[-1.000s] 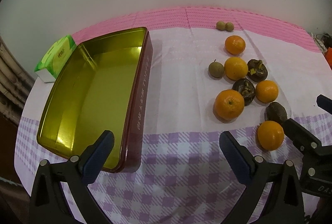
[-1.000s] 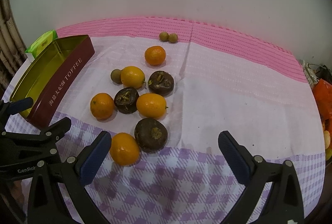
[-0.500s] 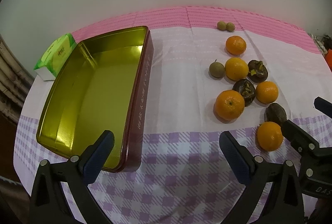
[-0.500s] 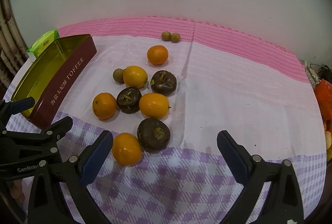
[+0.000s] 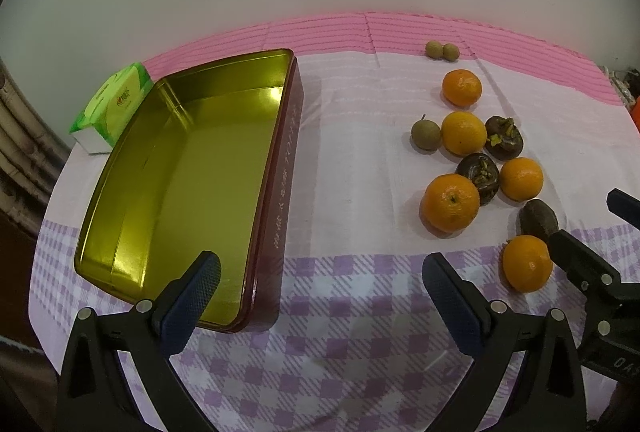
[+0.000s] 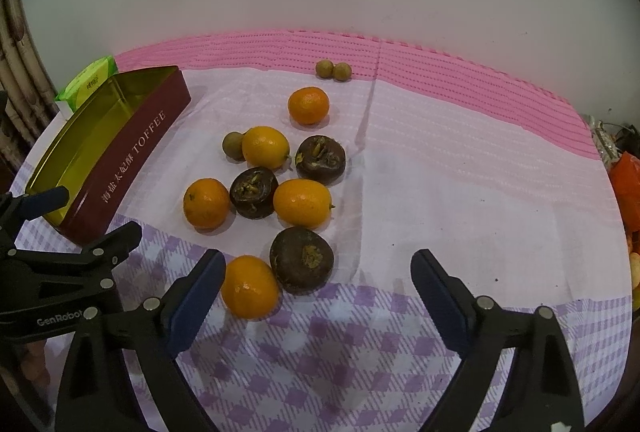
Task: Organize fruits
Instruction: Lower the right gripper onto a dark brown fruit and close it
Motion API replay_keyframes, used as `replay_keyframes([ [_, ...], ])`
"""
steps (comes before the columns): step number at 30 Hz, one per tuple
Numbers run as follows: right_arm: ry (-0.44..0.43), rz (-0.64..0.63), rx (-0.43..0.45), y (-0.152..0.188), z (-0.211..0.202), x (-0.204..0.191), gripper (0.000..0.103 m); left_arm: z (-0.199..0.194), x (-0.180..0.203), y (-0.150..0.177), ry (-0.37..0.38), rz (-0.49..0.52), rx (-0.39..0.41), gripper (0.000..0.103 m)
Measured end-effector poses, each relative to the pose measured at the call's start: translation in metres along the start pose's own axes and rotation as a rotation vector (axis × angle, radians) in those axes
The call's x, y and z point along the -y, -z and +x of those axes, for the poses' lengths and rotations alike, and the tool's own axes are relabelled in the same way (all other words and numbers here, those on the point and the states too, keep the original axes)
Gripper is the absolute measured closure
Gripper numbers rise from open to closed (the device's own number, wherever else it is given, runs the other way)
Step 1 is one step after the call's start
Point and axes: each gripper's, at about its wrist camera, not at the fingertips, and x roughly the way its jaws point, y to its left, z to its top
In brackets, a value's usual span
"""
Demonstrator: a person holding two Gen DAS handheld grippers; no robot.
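Right of the empty toffee tin [image 6: 132, 148], both grippers gape empty: right gripper [image 6: 316, 284], just narrowing, straddling nearest mandarin [image 6: 250, 287] for pickup; left gripper [image 5: 320, 286] waiting.

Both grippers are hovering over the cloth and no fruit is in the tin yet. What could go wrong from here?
1. The right gripper, open and just been closing, has the nearest orange beside its left finger, not centred; it may get nudged and roll.
2. The dark fruit touches that orange, so a grab could knock it.
3. The left gripper hangs over the tin rim and could bump it.
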Motion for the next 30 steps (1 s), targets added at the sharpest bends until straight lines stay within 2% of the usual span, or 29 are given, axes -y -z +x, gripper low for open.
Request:
replay_keyframes([
  [7,-0.006,-0.010,-0.012,-0.002,0.000,-0.001,0.020,0.001,-0.001,0.000,-0.002,0.000,0.000,0.006],
  [24,0.009,0.002,-0.024,-0.001,0.004,0.005,0.023,0.004,-0.003,0.001,-0.021,-0.008,-0.005,0.006],
  [30,0.006,-0.003,-0.046,0.003,0.007,0.015,0.033,0.002,-0.002,0.002,-0.018,0.005,0.004,0.006],
])
